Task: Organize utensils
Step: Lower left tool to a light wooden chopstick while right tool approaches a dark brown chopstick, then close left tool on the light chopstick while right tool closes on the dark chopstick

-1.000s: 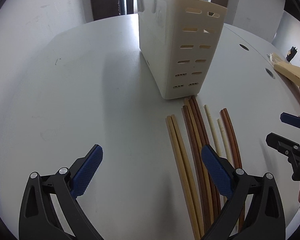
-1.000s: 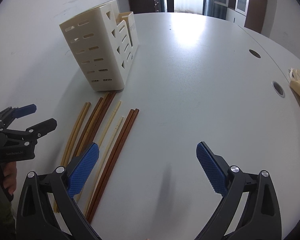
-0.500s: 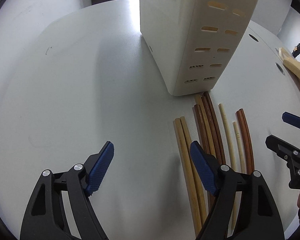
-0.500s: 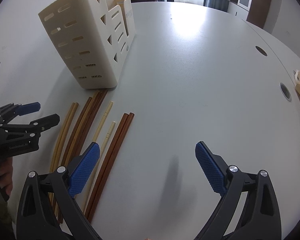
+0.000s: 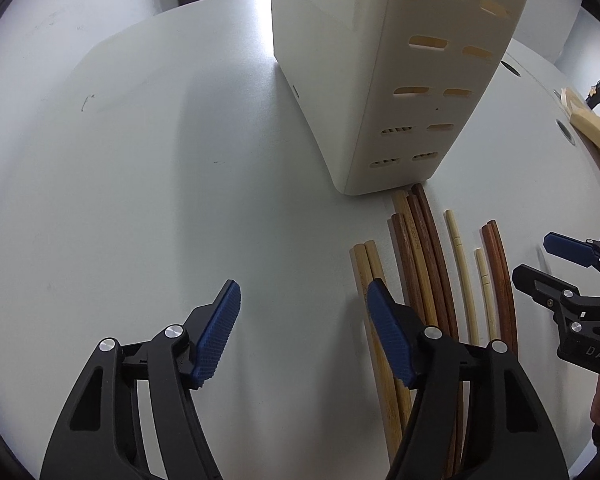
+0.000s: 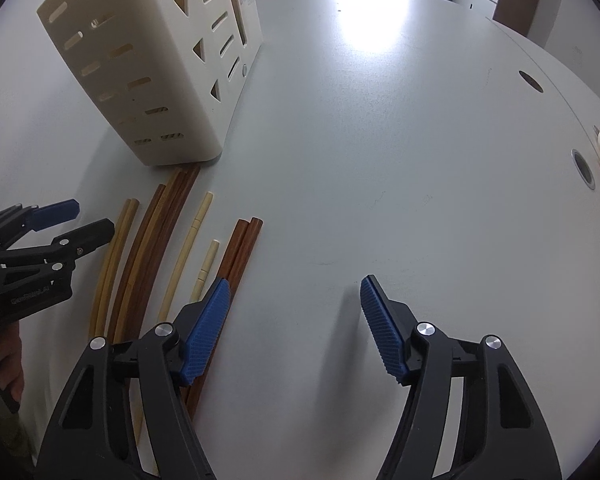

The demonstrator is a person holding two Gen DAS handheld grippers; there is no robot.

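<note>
A: Chopsticks lie in pairs beneath the left gripper's right pad, tips toward the slotted holder ahead. Its jaws, just narrowed, pinch nothing.

B: Right wrist view?

A: The right gripper, likewise narrowing and empty, has its left pad over the reddish pair, likely lining up a pick.

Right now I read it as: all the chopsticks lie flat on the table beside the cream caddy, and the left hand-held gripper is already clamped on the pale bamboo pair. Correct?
Not quite. The left hand-held gripper holds nothing: its jaws, which have just been closing, stand open with bare table between them. The pale bamboo pair lies just outside its right finger, as the left wrist view shows. The chopsticks do lie flat on the table beside the cream caddy.
</note>
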